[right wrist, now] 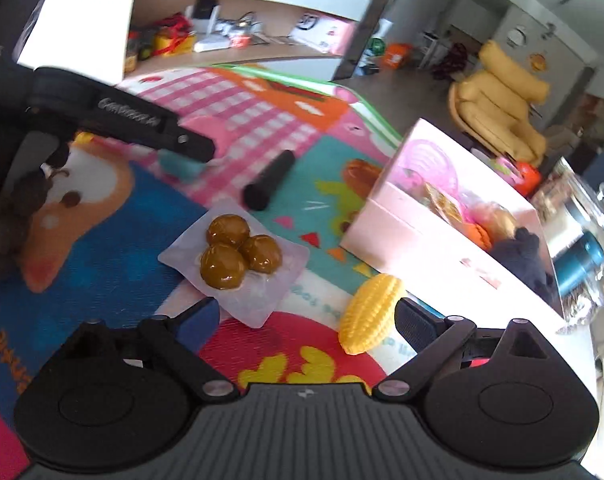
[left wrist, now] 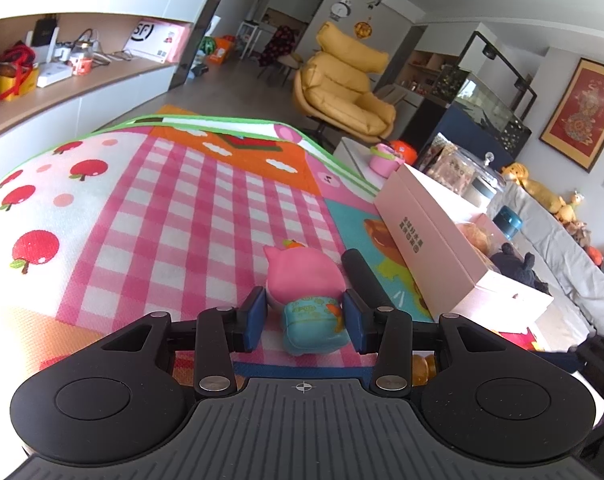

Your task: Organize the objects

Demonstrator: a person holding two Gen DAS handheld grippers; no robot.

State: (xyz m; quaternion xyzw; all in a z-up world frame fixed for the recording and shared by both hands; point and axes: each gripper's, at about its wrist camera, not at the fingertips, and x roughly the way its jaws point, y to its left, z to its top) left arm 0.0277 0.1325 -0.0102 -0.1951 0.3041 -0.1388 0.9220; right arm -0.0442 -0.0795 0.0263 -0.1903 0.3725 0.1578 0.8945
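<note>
**Entry: pink toy in the left jaws, loose items on the play mat — hazards**

Item 1. Pink toy figure point(left wrist: 302, 280), pink head, pale blue body. It is clamped between the blue pads point(left wrist: 257, 316) of the left gripper point(left wrist: 306, 318), at the body only, with the head projecting forward over the checked play mat point(left wrist: 173, 208). Hazard: with the grip so low on a rounded, apparently soft body, the toy may pivot or slide out if swung quickly.

Item 2. Yellow toy corn point(right wrist: 372, 314). It lies on the mat just inside the right-hand finger of the right gripper point(right wrist: 308, 320), whose jaws stand wide apart with nothing pressed. Hazard: the corn sits off-centre; it may be nudged and rolled away rather than caught when the jaws close.

Item 3. Clear packet of three brown balls point(right wrist: 237, 256), at twelve o'clock from the right gripper. Hazard: its near edge lies between the jaws and may be pinched along with the corn.

Item 4. Black cylinder point(right wrist: 269, 186), beyond the packet at twelve o'clock; round, likely to roll if brushed.

Item 5. Pink box point(right wrist: 418, 248), at two o'clock, open and already crowded. Hazard: a dropped item may bounce off its contents.
</note>
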